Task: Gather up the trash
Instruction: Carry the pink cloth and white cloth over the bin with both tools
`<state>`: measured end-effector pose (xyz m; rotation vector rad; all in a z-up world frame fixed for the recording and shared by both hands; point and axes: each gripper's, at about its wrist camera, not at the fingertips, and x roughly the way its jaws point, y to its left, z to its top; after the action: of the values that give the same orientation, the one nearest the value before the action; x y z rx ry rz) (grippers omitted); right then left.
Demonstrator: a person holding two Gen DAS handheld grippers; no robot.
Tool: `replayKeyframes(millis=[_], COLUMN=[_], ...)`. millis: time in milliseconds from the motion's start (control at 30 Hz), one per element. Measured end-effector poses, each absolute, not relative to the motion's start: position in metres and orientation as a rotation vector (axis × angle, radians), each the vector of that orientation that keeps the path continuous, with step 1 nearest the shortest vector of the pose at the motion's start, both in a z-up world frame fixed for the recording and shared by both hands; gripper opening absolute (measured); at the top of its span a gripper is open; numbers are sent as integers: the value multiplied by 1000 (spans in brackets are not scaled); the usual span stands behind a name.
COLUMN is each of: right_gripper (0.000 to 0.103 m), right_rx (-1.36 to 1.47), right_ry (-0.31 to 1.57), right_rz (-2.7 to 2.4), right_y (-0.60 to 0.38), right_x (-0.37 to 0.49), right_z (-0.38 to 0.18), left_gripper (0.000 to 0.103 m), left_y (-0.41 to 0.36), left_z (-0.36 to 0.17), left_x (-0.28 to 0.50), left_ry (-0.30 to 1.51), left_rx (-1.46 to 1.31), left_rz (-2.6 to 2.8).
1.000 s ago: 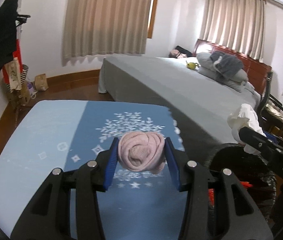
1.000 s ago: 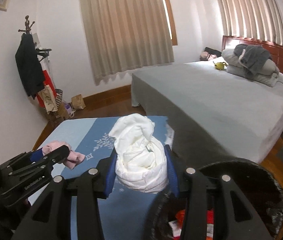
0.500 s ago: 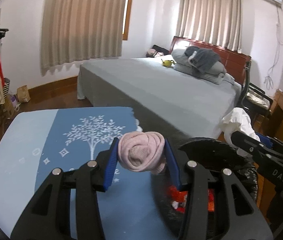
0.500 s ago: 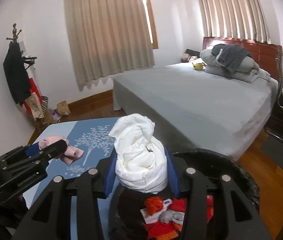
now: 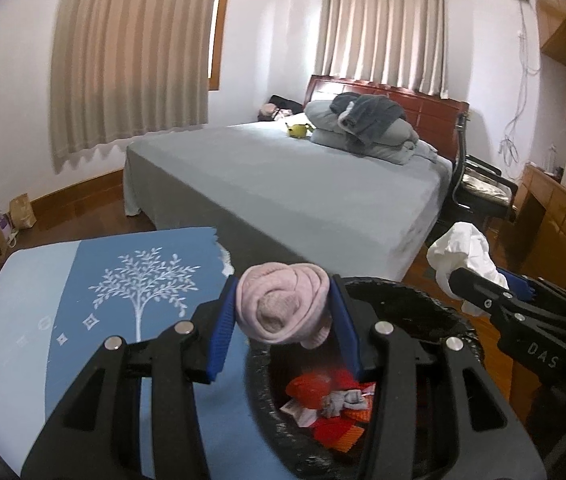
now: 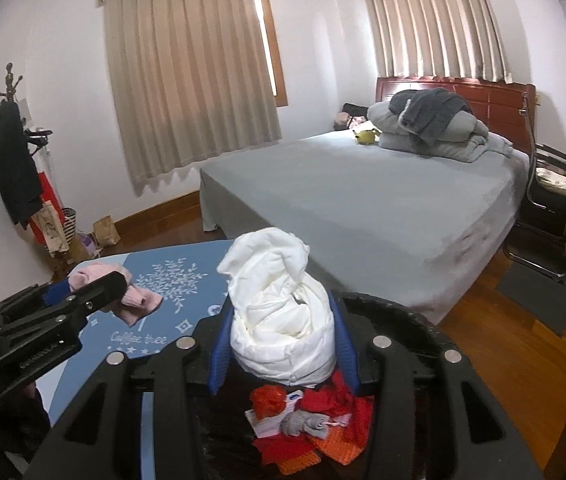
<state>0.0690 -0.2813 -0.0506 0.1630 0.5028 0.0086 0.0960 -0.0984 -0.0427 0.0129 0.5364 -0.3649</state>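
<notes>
bin (image 6: 403, 316): already holds red scraps
left gripper (image 5: 283, 312): clamps pink sock (image 5: 283, 304), undropped
right gripper (image 6: 281, 344): clamps white wad (image 6: 279, 320), undropped

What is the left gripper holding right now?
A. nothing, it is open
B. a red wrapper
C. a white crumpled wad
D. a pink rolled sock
D: the left gripper is shut on the pink rolled sock by the near rim of the black bin, while the right gripper holds the white wad.
</notes>
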Motion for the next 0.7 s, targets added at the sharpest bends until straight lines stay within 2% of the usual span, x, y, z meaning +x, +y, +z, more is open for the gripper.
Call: replayKeyframes(millis=[700], right_gripper=[44], right_rx=[186], right_ry=[534], right_rz=[-111], right_y=[-331], right_x=[47], right_z=[-69], left_gripper=[44], left_y=[-159], left_z=[-60], left_x=[91], left_ry=[554], left_rx=[56], left_rz=[-498])
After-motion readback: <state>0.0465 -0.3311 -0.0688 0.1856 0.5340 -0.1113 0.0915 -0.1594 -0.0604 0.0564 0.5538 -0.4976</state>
